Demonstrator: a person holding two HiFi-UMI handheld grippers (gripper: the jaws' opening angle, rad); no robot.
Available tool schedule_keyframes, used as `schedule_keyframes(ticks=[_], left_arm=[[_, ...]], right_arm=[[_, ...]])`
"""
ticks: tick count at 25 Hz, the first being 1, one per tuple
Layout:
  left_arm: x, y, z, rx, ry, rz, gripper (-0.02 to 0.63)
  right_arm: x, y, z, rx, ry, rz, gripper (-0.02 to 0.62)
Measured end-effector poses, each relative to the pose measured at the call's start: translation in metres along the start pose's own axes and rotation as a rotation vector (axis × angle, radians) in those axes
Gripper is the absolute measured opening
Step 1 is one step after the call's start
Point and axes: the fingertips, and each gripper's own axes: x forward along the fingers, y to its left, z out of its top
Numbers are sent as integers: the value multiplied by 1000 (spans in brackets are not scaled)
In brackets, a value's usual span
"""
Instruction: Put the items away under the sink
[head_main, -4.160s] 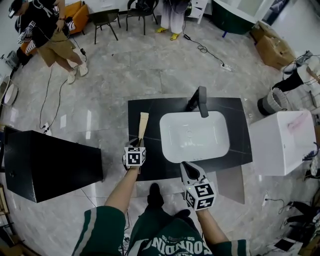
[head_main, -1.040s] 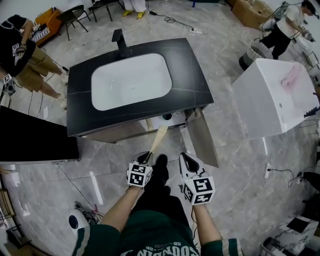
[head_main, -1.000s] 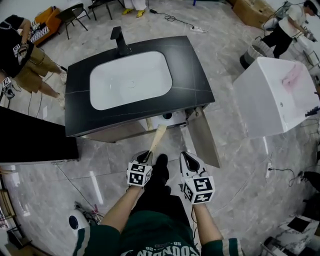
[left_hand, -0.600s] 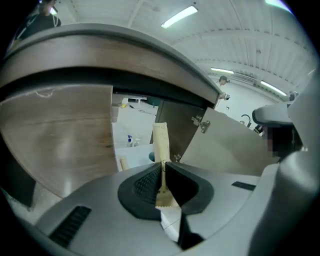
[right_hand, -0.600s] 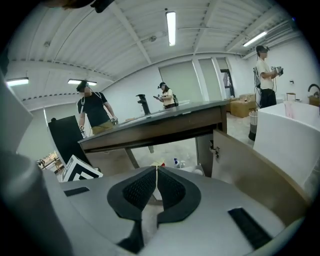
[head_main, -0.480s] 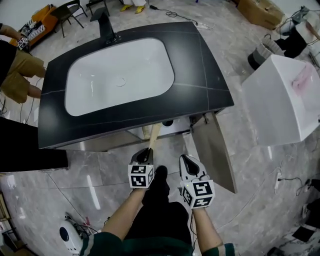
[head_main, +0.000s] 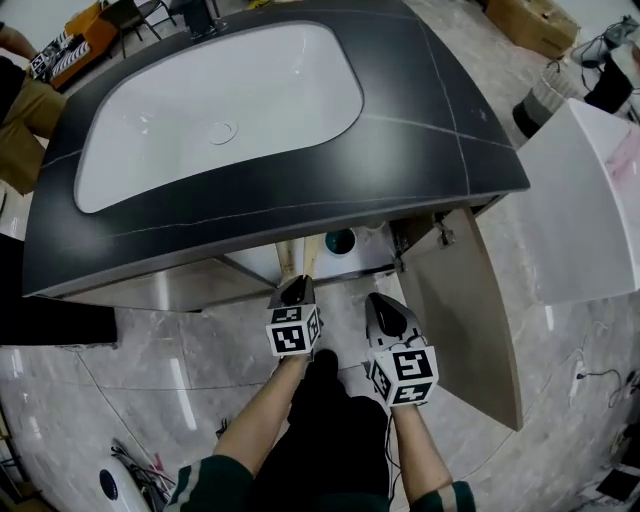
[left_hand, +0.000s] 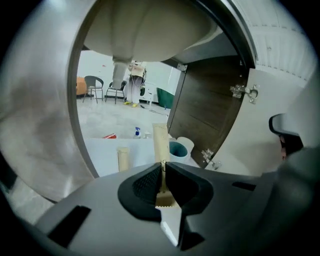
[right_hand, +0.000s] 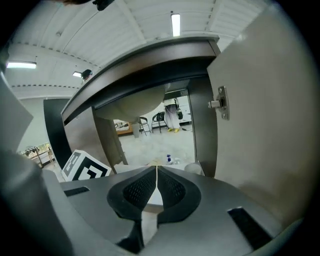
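My left gripper (head_main: 298, 284) is shut on the handle of a long flat wooden spatula (head_main: 311, 258). The blade points into the open cabinet (head_main: 300, 262) under the black sink counter (head_main: 440, 120). In the left gripper view the spatula (left_hand: 160, 145) runs forward from between the pressed pads of the left gripper (left_hand: 163, 165) over the white cabinet floor (left_hand: 102, 152). My right gripper (head_main: 378, 300) hangs beside it, to the right, in front of the opening. The right gripper (right_hand: 156, 169) is shut with nothing between its jaws.
The cabinet door (head_main: 468, 310) stands open at the right, its hinges (left_hand: 244, 91) showing. Inside stand a teal cup (left_hand: 177, 148), a white roll (left_hand: 186, 145) and a second wooden piece (left_hand: 123, 158). The basin's underside (left_hand: 150, 30) hangs overhead. A white box (head_main: 590, 210) stands right.
Both grippers have sunk from above the counter's height to the cabinet opening. The spatula's blade, earlier out in front of the vanity, now reaches into the opening. The head has lowered too.
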Motion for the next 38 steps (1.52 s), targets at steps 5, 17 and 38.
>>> schedule_keyframes(ticks=[5, 17, 38], left_arm=[[61, 18, -37, -62, 8, 23, 38], [126, 41, -76, -117, 41, 58, 38], [75, 16, -38, 43, -147, -20, 14]], right_arm=[[37, -23, -37, -8, -32, 4, 43], [61, -43, -89, 33, -40, 25, 43], [39, -40, -70, 22, -85, 20, 43]])
